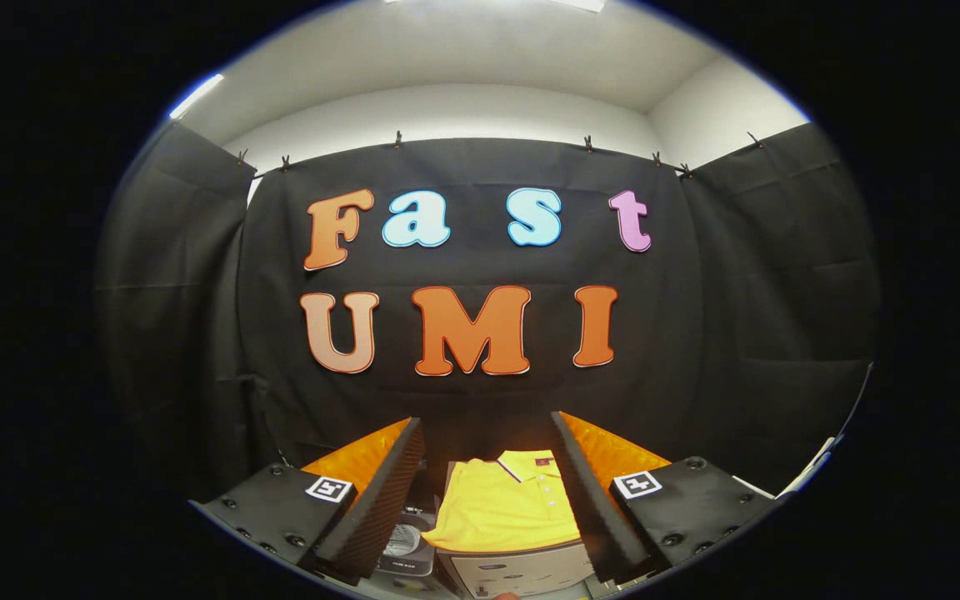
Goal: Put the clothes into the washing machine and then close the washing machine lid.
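A folded yellow polo shirt [503, 507] lies flat on top of a light box-like unit [522, 571], collar toward the booth wall. My gripper [488, 487] hangs above it, open, with the shirt showing in the wide gap between the two fingers [380, 500]. Nothing is held. To the left of the shirt, partly hidden behind the left finger, a small grey appliance with a round opening [405, 542] stands lower down; whether it is the washing machine I cannot tell.
Black cloth walls close the booth behind and on both sides. A pale edge [813, 467] runs along the far right beyond the right finger.
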